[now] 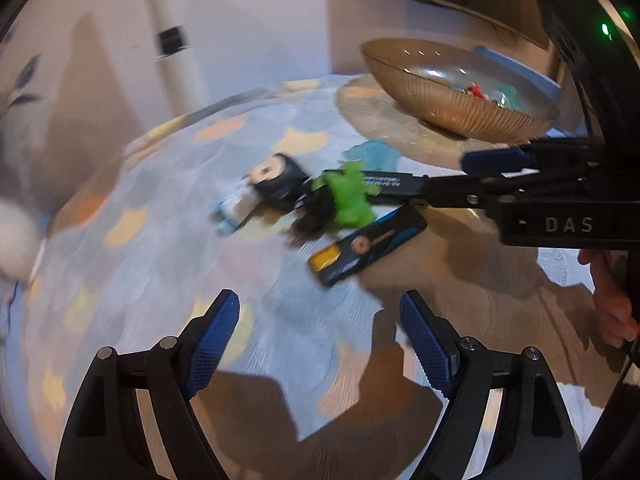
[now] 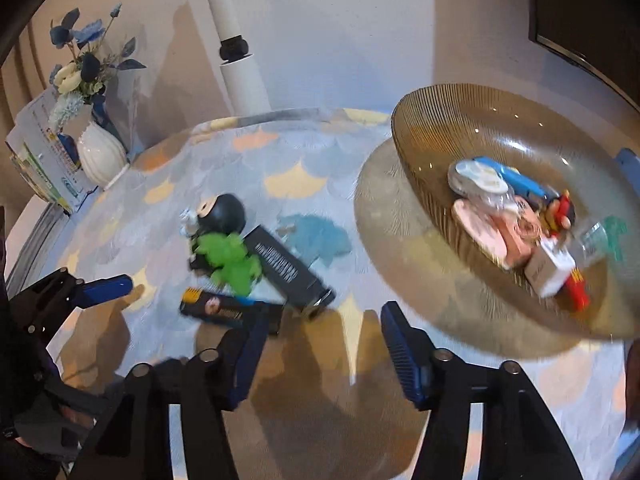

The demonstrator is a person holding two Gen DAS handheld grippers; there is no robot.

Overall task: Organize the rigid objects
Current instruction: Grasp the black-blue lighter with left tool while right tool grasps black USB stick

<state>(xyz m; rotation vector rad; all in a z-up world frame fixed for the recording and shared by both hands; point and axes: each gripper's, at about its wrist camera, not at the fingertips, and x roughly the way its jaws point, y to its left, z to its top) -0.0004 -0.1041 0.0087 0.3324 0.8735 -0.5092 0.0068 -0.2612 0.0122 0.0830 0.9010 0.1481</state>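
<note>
Nearest you, both tools ride empty over the scale-patterned tablecloth: your left gripper has its jaws spread wide with nothing between them, and your right gripper also stands parted around bare cloth, which fits hands free to reach for the next piece. Just beyond lies the loose cluster waiting to be sorted, with the green toy resting against the long black box, the flat dark packet in front and the round dark figure behind. Farthest, on its round mat, the ribbed glass bowl already holds several small items, so I judge it the collecting place.
</note>
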